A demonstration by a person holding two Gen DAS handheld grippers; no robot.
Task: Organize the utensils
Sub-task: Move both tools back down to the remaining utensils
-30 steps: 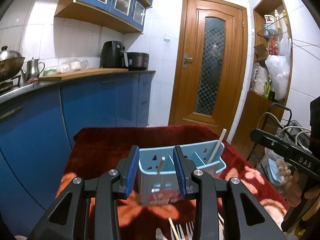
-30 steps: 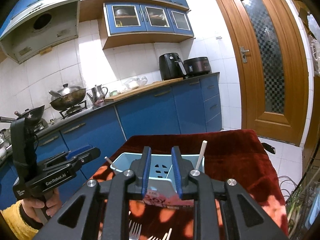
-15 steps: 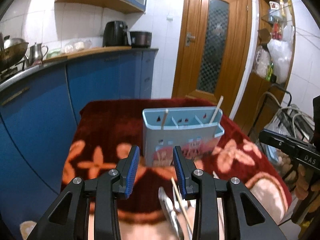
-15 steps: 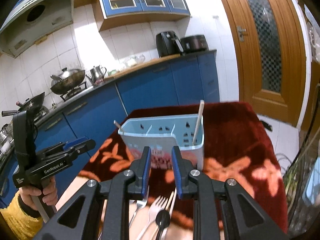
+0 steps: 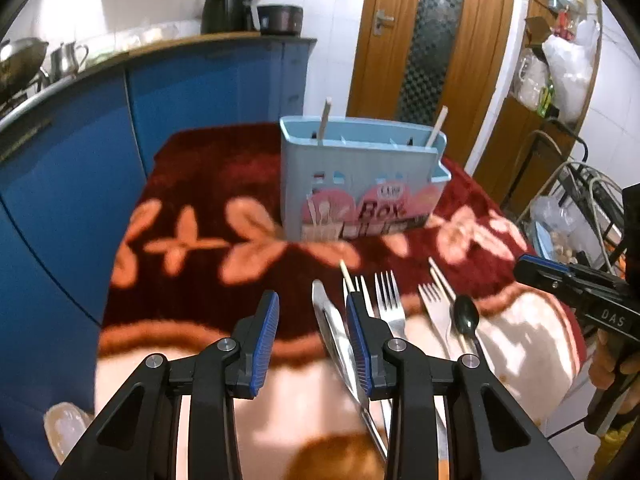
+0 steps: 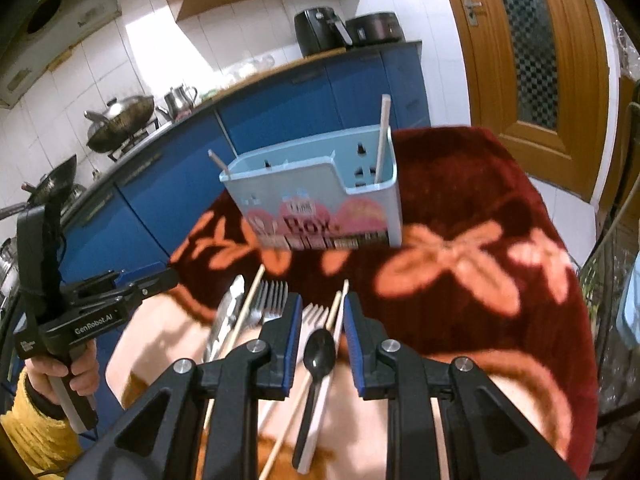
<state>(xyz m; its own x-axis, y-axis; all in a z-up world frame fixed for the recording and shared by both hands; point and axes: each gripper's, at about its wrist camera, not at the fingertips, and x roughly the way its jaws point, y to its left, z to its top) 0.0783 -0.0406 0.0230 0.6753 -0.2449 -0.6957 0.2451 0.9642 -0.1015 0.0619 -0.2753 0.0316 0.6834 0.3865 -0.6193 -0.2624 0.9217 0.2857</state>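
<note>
Both grippers have drawn back from the blue utensil box [image 5: 362,178], which now stands in the upper middle of each view instead of between the fingers. Left gripper [image 5: 312,336]: fingers open, empty, above the red flowered cloth [image 5: 192,184] on the bench, beside a knife [image 5: 334,332]. Right gripper [image 6: 320,334]: fingers open over a black spoon [image 6: 318,350], not gripping it. Forks [image 5: 388,300] and chopsticks [image 6: 244,312], newly in view, lie at lower centre.
</note>
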